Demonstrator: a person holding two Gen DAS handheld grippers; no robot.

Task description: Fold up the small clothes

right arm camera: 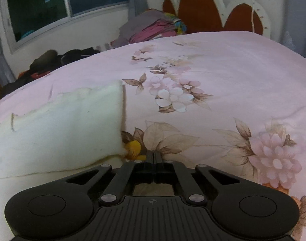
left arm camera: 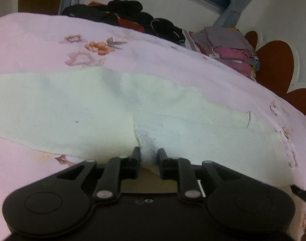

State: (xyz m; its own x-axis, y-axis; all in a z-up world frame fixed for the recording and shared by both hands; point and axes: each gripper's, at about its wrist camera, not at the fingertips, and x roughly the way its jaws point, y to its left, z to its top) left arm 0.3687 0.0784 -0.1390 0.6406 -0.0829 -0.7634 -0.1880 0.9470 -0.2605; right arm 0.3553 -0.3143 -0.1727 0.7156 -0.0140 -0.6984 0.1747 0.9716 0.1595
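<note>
A small white garment (left arm camera: 104, 108) lies spread across the pink floral bed sheet (left arm camera: 52, 40). My left gripper (left arm camera: 149, 154) sits at the garment's near edge with its jaws slightly apart and a fold of the white cloth between the fingertips. In the right wrist view the same garment (right arm camera: 58, 128) lies to the left. My right gripper (right arm camera: 154, 156) is shut and empty, just above the sheet (right arm camera: 223, 64), a little right of the garment's near corner.
A heap of dark clothes (left arm camera: 128, 14) lies along the far edge of the bed. A stack of folded grey and pink clothes (left arm camera: 231, 48) sits by the red and white headboard (left arm camera: 277, 64). A window (right arm camera: 52, 6) and wall are behind.
</note>
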